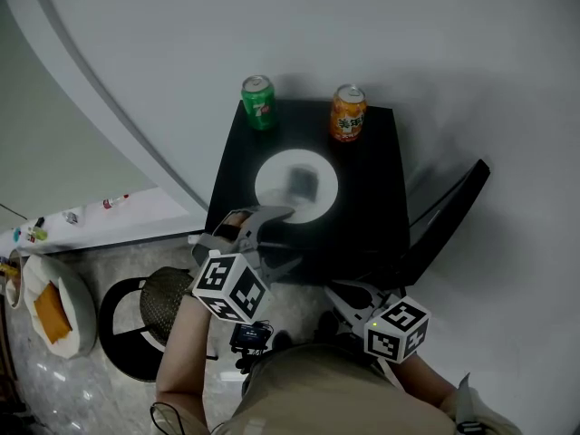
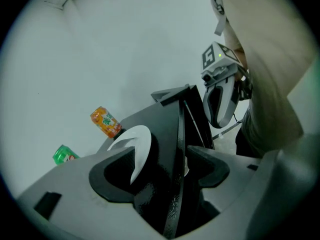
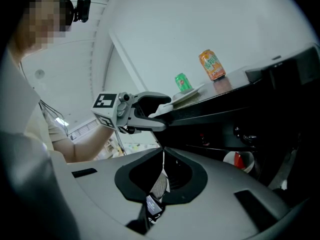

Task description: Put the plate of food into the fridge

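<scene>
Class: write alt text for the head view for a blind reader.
The open left hand-held gripper is at the near rim of a white plate on a black fridge. A green can and an orange can stand behind; the shut right hand-held gripper sits lower right.

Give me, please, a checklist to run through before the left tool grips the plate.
1. Left tool open: ok, jaws wide apart.
2. Plate rim between them: ok, not yet pressed.
3. Only the plate there: not ok, the fridge top edge seems to sit between them too.
4. Fridge door open: ok.
5. Green can and orange can clear of the plate: ok, both behind it, apart.
6. Right tool shut and out of the way: ok.
</scene>
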A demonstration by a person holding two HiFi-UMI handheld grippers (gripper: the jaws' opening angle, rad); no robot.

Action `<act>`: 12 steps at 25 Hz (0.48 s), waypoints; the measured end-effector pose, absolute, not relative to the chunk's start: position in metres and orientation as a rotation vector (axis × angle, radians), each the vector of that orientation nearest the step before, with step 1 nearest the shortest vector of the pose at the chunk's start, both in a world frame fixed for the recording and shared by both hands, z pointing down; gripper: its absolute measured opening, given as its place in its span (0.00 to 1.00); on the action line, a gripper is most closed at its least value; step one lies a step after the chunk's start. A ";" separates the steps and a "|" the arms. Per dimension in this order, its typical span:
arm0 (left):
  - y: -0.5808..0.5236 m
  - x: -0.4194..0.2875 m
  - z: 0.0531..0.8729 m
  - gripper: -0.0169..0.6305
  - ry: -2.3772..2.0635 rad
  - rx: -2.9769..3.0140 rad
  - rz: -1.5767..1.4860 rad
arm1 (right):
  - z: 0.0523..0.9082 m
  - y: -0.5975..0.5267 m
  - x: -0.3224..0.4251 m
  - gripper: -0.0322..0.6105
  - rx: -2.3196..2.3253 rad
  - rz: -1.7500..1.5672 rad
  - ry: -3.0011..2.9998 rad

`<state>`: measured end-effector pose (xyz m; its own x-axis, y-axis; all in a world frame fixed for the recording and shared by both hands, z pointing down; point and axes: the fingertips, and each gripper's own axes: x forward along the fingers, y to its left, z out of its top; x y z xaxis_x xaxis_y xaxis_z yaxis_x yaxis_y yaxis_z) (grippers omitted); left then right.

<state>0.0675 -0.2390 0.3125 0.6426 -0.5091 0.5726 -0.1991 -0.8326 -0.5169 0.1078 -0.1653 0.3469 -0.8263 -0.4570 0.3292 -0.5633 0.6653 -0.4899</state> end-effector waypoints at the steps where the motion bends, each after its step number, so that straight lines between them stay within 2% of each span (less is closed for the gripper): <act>1: -0.240 0.068 0.315 0.50 0.555 -2.445 -1.050 | 0.347 -0.166 0.108 0.08 0.833 0.885 -2.702; 12: -0.244 0.072 0.322 0.50 0.536 -2.421 -1.097 | 0.348 -0.167 0.110 0.08 0.811 0.888 -2.704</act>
